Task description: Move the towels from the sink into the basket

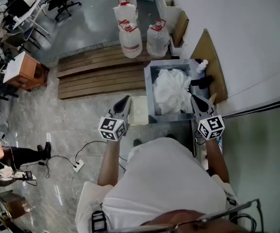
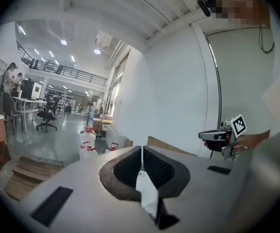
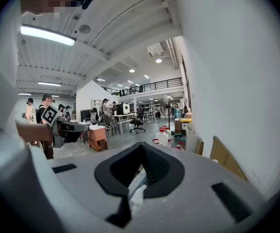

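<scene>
Head view count: two grippers are showing, left gripper (image 1: 125, 101) and right gripper (image 1: 196, 101). One sink (image 1: 149, 93), one basket (image 1: 139, 109). Four water jugs (image 1: 130, 40) are standing on the floor and two cardboard sheets (image 1: 210, 57) are leaning. Towels (image 1: 171, 89) are lying heaped, number unreadable.

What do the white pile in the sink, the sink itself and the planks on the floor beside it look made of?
White pile: soft cloth, matte, crumpled into folds.
Sink: probably metal, dull grey, thin flat walls.
Planks: wood, brown, with visible board seams.
</scene>
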A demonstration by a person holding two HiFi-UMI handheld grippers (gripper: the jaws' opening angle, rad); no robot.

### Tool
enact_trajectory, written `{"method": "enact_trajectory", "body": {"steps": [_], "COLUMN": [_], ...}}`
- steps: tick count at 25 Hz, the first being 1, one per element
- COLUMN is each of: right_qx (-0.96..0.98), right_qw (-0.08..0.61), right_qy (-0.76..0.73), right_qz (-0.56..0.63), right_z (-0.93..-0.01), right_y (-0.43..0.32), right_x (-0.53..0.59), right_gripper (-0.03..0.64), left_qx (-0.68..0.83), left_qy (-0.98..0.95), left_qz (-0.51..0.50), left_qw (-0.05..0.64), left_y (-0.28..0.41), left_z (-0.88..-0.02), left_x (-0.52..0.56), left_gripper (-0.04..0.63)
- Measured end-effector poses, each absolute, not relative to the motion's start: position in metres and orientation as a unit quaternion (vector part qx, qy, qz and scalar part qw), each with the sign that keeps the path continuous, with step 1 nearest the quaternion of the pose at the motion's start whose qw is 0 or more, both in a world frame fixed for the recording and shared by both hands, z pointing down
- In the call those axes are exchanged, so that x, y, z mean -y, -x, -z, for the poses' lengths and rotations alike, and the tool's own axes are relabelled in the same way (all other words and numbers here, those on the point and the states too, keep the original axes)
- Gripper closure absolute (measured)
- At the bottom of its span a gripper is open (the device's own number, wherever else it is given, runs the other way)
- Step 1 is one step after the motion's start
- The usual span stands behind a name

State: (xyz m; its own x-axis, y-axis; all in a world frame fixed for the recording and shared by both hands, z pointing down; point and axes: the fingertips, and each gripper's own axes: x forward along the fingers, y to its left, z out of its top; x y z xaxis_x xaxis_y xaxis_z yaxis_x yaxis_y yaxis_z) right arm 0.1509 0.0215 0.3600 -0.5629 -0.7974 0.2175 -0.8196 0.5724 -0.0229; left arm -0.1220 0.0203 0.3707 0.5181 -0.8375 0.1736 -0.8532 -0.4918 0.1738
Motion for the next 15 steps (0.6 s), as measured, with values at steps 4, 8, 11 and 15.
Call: {"method": "enact_trajectory", "body": {"steps": [4,8,11,15], "right_qx": [0.882,0.882,0.882,0.882], "right_qw": [0.089,0.089,0.088,0.088], "right_qy": [-0.459,-0.458,-0.458,-0.458], "right_qz": [-0.061,-0.061,-0.063,-0.067], "right_z": [-0.358,-0.357,-0.358,-0.360], "right_y": [-0.151,-0.151,-0.151,-0.152], "right_x": [-0.015,-0.012,-0.011,-0.009], "right_gripper": [0.620,0.620,0.620,0.618], "left_qx": [0.489,0.489,0.490,0.489], "left_qy": [-0.864,-0.863,-0.863,-0.863], "left_qz": [-0.033,-0.034,-0.035,-0.040], "left_qw": [0.117,0.117,0.119,0.119], "left_y": [0.122,0.121,0.120,0.118], "left_z": [-0.368,-0.368,-0.369,-0.372], "left_x": [-0.014,-0.011,-0.010,-0.008], "left_gripper": [0.581,0.581,0.581,0.581]}}
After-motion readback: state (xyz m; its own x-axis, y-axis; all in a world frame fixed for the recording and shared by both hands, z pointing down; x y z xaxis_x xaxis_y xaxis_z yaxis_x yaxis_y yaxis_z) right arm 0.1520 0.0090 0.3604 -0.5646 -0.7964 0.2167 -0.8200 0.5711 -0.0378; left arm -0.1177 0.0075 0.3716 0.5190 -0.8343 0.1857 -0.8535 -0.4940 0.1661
